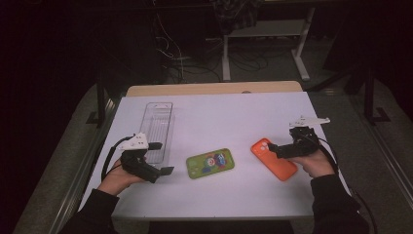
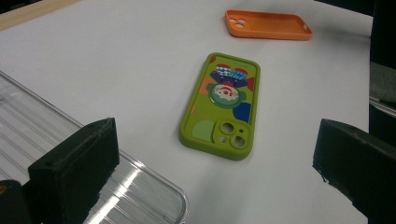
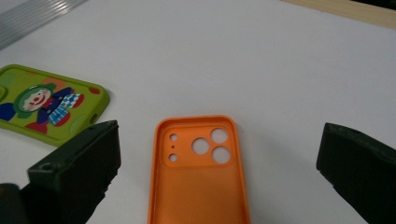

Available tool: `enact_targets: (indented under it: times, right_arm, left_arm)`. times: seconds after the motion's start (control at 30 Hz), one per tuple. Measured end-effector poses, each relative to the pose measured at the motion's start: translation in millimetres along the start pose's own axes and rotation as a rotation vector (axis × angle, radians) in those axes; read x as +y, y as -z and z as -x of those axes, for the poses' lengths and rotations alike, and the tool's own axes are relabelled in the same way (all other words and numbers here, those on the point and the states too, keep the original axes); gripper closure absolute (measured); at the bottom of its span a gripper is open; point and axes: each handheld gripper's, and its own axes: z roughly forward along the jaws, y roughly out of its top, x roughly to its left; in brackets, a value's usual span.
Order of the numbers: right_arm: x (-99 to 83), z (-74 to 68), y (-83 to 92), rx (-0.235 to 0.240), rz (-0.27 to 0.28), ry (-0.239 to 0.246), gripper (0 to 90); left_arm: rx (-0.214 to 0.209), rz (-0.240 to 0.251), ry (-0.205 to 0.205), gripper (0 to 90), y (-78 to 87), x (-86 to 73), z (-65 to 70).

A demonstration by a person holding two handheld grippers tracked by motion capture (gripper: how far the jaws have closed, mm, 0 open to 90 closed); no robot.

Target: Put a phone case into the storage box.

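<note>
Near the table's [image 1: 272,195] right edge, my right gripper [image 1: 275,148] hovers over the orange case [image 1: 273,159], jaws apart.
Left gripper [image 1: 163,158] gapes empty between clear tray [image 1: 157,130] and green case [image 1: 210,163].

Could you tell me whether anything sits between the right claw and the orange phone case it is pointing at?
Nothing visible does. The right claw is open, and the orange phone case lies flat on the white table directly between its jaws, hollow side up. The green phone case lies apart, off to one side.
</note>
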Motion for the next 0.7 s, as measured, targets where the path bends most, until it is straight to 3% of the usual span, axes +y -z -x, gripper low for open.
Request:
enact_targets:
  times: [0.53,0.7]
  right_arm:
    - [-17.1,-5.4,-18.2,0.011,-0.068,0.018,0.0]
    - [-23.2,-6.7,-27.3,0.007,-0.124,0.015,0.0]
  left_arm:
    - [-0.004,0.003,-0.009,0.0,-0.8,0.1,-0.1]
    - [-0.003,0.004,-0.006,0.0,-0.8,0.1,0.0]
